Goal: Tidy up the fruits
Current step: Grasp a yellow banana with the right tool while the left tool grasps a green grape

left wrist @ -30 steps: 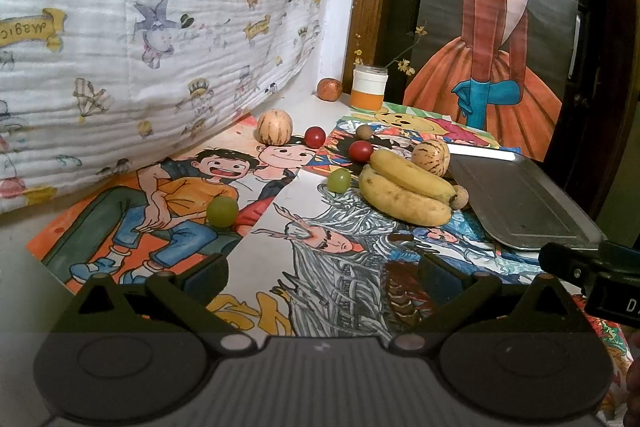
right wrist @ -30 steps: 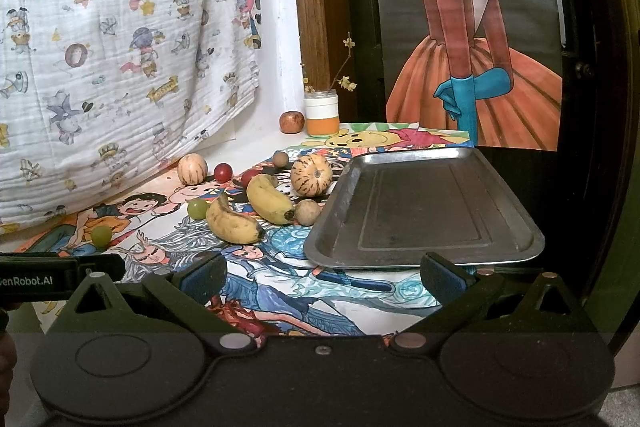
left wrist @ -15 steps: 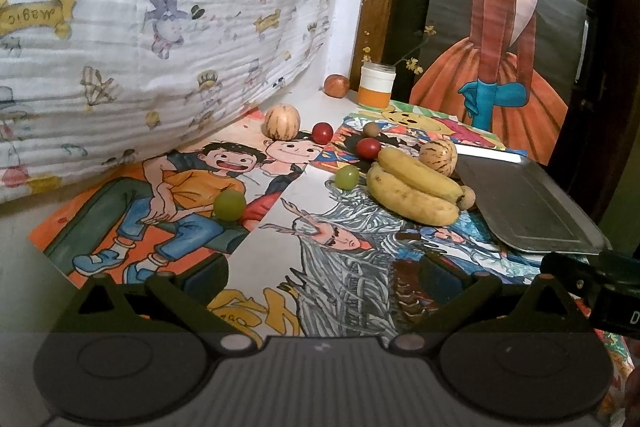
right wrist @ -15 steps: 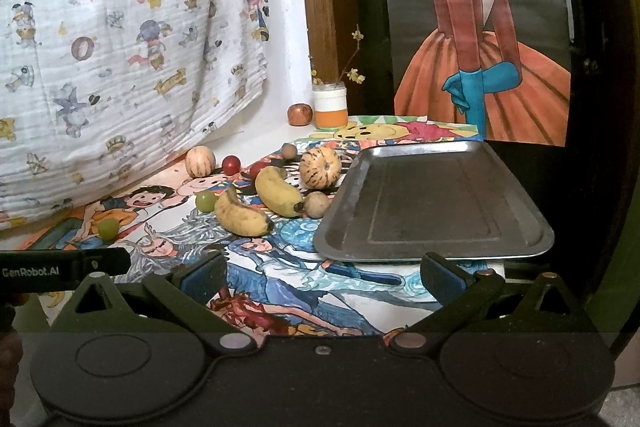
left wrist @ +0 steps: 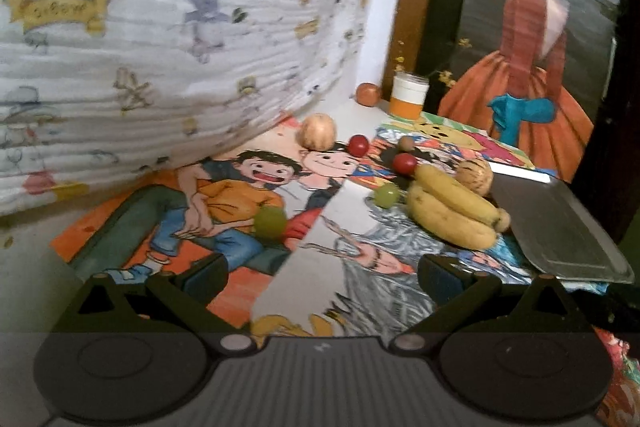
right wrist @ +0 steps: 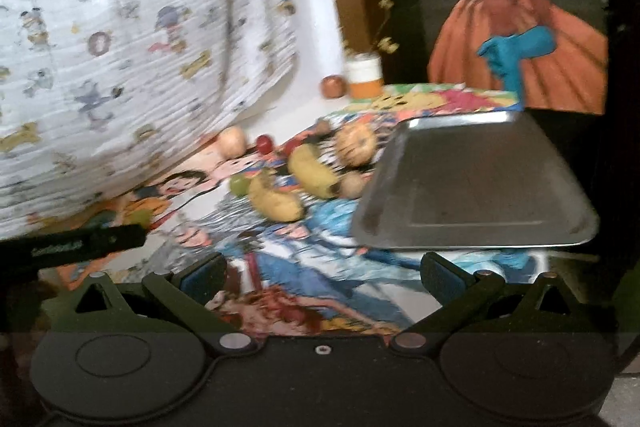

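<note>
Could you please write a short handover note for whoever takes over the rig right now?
Left tongs: open, empty, above the mat.
Right tongs: open, empty, just before the near edge of the metal tray.
Tray holds no fruit, so nothing is sorted yet.
On the cartoon mat, left of the tray: two bananas, two striped melons, two red fruits, two green fruits, some small brown ones.
One reddish fruit sits off the mat beside the orange jar.
Left: all of it.
</note>
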